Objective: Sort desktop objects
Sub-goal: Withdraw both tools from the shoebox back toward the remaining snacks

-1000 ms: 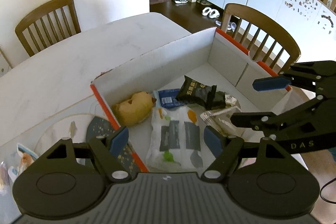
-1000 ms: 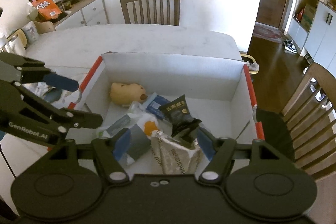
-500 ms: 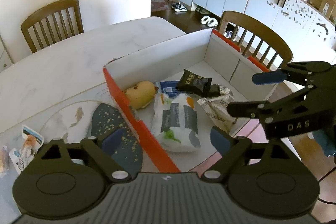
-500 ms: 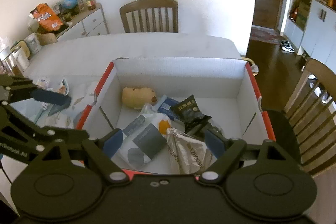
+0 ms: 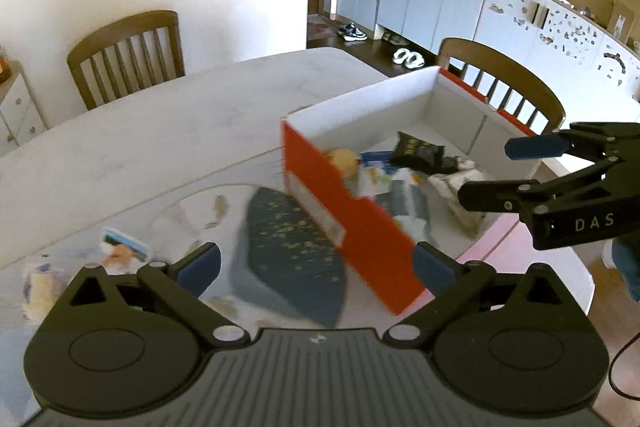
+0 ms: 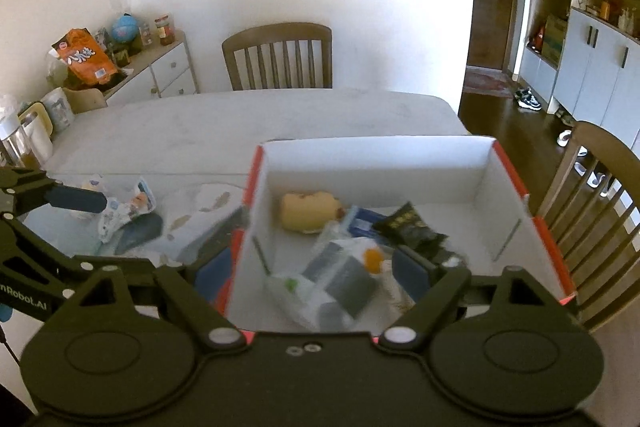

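Note:
An orange box with white inner walls (image 6: pixel 372 167) stands on the white table and holds a tan plush toy (image 6: pixel 310 211), a black snack packet (image 6: pixel 408 227), a blue packet (image 6: pixel 364 221) and a white pouch with grey panels (image 6: pixel 336 279). My left gripper (image 5: pixel 316 265) hovers left of the box's orange wall (image 5: pixel 352 227), above a dark blue speckled mat (image 5: pixel 288 251); its jaws are opening, with nothing held. My right gripper (image 6: pixel 310 273) hangs open over the box's near edge, holding nothing. Each gripper shows at the side of the other's view.
Small snack wrappers (image 6: pixel 128 207) lie on the table left of the box. Wooden chairs stand at the far side (image 6: pixel 278 57) and the right (image 6: pixel 600 211). A sideboard with an orange bag (image 6: pixel 86 57) is at the far left. The table edge (image 5: pixel 576 267) runs close to the box.
Both grippers have drawn back from inside the box and their jaws have widened. The left one has swung left, out over the mat beside the box. The packets stay in the box.

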`<action>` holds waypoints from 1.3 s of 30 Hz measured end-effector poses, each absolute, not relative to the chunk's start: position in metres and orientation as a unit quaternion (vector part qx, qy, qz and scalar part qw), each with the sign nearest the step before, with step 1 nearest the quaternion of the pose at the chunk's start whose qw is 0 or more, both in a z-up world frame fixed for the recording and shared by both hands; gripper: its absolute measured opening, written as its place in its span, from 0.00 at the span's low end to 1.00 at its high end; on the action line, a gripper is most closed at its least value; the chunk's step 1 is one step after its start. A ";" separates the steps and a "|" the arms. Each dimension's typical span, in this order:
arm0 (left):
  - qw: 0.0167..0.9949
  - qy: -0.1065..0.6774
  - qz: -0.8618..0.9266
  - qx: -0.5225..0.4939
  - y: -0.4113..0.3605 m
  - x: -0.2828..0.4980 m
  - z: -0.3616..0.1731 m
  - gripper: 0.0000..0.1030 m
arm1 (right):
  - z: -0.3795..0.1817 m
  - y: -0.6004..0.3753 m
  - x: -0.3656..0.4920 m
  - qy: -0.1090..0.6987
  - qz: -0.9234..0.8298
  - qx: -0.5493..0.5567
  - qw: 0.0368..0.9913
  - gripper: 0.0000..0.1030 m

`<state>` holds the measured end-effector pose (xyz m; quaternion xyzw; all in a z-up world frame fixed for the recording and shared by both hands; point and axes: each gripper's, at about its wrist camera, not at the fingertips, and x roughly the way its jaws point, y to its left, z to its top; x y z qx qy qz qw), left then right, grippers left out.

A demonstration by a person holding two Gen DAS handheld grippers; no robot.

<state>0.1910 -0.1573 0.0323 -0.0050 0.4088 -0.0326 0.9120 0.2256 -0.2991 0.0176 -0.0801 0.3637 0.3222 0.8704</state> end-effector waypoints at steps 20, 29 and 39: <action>0.923 0.381 0.026 -0.031 -0.025 0.158 0.026 1.00 | 0.006 -0.181 0.182 0.372 0.323 -0.079 0.867 0.85; 0.926 0.369 0.067 -0.038 0.022 0.148 0.019 1.00 | -0.002 -0.134 0.174 0.374 0.338 -0.089 0.859 0.85; 0.925 0.365 0.093 -0.046 0.058 0.145 0.002 0.99 | -0.015 -0.092 0.168 0.382 0.356 -0.096 0.848 0.85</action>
